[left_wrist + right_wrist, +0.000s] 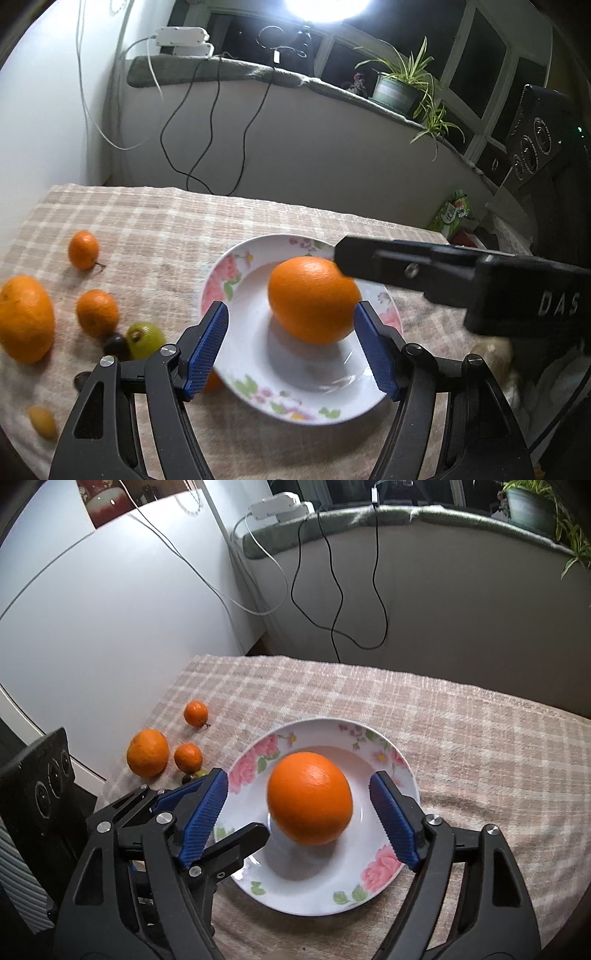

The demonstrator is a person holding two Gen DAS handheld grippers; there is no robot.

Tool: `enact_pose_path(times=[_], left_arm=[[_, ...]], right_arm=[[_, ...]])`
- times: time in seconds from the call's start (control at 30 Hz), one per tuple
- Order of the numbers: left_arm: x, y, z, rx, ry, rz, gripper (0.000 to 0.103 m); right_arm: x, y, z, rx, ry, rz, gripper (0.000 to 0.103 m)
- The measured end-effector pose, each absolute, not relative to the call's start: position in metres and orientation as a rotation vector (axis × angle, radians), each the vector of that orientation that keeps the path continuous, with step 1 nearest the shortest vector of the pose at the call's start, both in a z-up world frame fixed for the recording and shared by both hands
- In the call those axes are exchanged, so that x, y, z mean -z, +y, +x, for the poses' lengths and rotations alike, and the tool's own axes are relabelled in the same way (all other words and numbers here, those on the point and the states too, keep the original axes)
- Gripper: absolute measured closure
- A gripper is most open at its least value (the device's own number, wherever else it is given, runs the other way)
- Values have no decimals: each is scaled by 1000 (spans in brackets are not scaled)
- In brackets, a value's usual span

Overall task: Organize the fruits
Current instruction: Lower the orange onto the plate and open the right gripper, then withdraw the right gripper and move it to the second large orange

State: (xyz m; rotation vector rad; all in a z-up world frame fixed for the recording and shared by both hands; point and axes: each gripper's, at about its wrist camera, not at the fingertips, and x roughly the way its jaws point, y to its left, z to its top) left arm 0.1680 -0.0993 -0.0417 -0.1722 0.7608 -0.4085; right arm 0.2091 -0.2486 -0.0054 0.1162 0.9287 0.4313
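A large orange [309,798] lies in a white plate with a pink flower rim [384,746] on the checked cloth. My right gripper [299,779] stands open around the orange, its blue pads [393,823] apart from the fruit on both sides. My left gripper [291,308] is open too, hovering over the near side of the plate [236,258] with nothing gripped. One black finger of the right gripper [369,260] reaches in from the right beside the orange [312,299]. Loose mandarins [97,313] [24,319] [84,250] lie left of the plate.
A green fruit [144,339], a dark grape [117,347] and a small yellow fruit [42,421] lie near the left fingers. A white wall borders the table at left. Cables [332,590] hang from the windowsill behind. A green box [456,214] sits beyond the far right edge.
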Motion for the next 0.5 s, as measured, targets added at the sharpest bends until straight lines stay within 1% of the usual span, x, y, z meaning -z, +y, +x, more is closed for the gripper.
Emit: enact_pose_path(times=[0.27,0.5], left_arm=[[35,-74,150,364,727,-169,32],[34,-36,138,299,707,-185,32]], right_arm=[[-7,-227,193,-451,870,68,20],[-15,-200,182,-505,813,42,20]])
